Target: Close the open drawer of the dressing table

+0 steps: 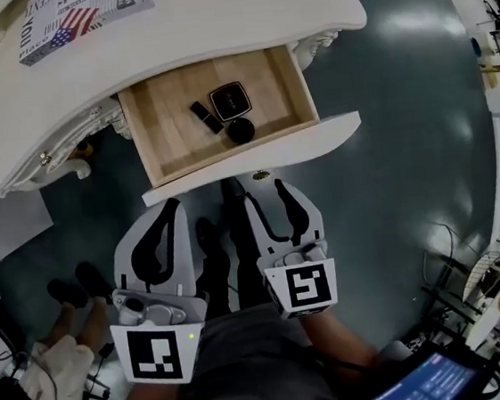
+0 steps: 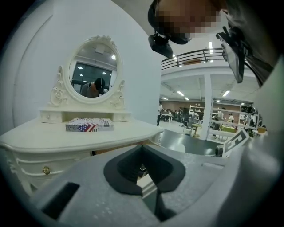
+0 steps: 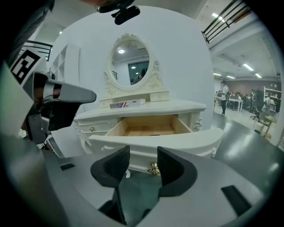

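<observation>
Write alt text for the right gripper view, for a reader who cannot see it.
The right gripper, jaws apart and empty, faces the pulled-out drawer of a white dressing table, with the drawer's gold knob showing between the jaws. A flag-printed book lies on the tabletop below an oval mirror.

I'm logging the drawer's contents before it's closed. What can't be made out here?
- Three black items in the drawer: head view, too small and dark to identify; right gripper view, drawer front mostly hides them.
- Book title: head view, cut off by the top edge; gripper views, too small.
</observation>
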`<state>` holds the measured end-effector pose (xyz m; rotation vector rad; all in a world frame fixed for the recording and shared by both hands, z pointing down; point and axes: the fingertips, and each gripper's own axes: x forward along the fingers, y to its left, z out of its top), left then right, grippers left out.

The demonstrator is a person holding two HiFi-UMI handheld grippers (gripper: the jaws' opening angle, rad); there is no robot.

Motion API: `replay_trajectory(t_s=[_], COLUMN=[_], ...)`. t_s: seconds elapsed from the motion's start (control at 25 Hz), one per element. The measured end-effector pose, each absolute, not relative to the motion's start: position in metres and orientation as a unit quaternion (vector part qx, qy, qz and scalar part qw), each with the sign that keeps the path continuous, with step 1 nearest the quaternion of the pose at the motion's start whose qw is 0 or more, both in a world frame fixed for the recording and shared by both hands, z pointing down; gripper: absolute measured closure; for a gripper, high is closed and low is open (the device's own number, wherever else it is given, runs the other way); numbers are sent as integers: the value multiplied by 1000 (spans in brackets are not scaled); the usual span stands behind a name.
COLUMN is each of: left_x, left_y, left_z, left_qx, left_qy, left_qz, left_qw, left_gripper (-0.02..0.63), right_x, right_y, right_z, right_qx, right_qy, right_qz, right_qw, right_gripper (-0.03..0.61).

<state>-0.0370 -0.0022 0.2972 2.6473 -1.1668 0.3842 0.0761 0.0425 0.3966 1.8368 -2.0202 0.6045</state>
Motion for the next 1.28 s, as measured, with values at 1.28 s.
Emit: replay_trajectory(t_s=[1.28], left_x=[-41], left_y=[-41], left_z=[327], left_qx=[876], left_qy=[-437], left_qz=[155], left_qw=[134], left_gripper=[598], right_x=[80], right_y=[0], right_z=[430], right_qx=[604], right_qy=[-738], right_qz=[233], right_qw=[189], right_gripper=[401])
